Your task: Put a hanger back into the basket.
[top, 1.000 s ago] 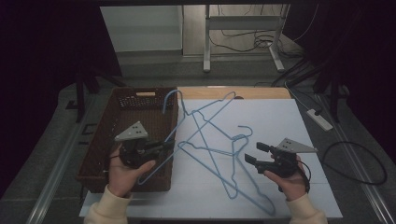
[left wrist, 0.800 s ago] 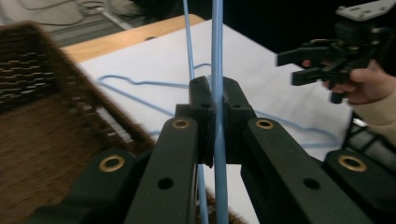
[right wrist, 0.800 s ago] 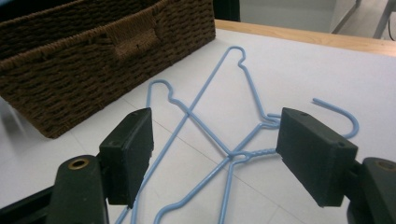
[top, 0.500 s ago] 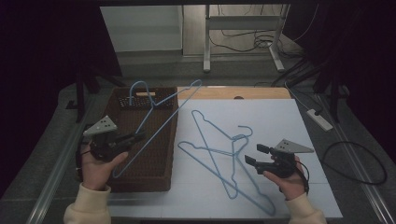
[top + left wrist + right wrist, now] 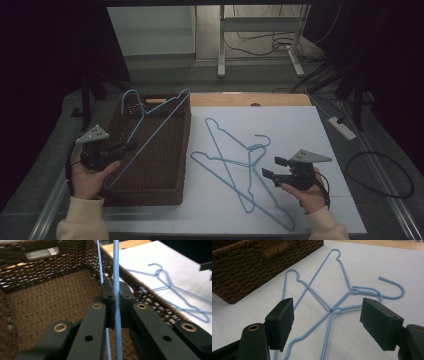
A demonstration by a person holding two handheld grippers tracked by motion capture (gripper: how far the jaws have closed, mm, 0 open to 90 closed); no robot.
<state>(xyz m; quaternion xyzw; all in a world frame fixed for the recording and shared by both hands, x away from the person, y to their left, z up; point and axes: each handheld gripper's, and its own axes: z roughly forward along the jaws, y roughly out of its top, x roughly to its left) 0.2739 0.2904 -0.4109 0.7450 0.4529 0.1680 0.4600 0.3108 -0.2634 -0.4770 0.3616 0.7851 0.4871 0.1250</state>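
My left gripper (image 5: 131, 145) (image 5: 115, 296) is shut on the wire of a light blue hanger (image 5: 150, 122) (image 5: 116, 267), which hangs tilted over the brown wicker basket (image 5: 176, 172) (image 5: 37, 307) with its hook toward the basket's far left corner. Two more blue wire hangers (image 5: 235, 160) (image 5: 332, 307) lie crossed on the white table top (image 5: 300, 125) to the right of the basket. Near the table's front right, my right gripper (image 5: 272, 167) (image 5: 327, 325) stands open just right of those hangers, with nothing between its pads.
A wooden board (image 5: 250, 99) runs along the table's far edge. A power strip (image 5: 342, 127) and a looped black cable (image 5: 385, 175) lie on the floor at the right. Table legs and cables (image 5: 260, 37) stand beyond the table.
My left gripper has carried the hanger leftward from above the table's middle to over the basket and a little lower. The right gripper and the two lying hangers have stayed put.
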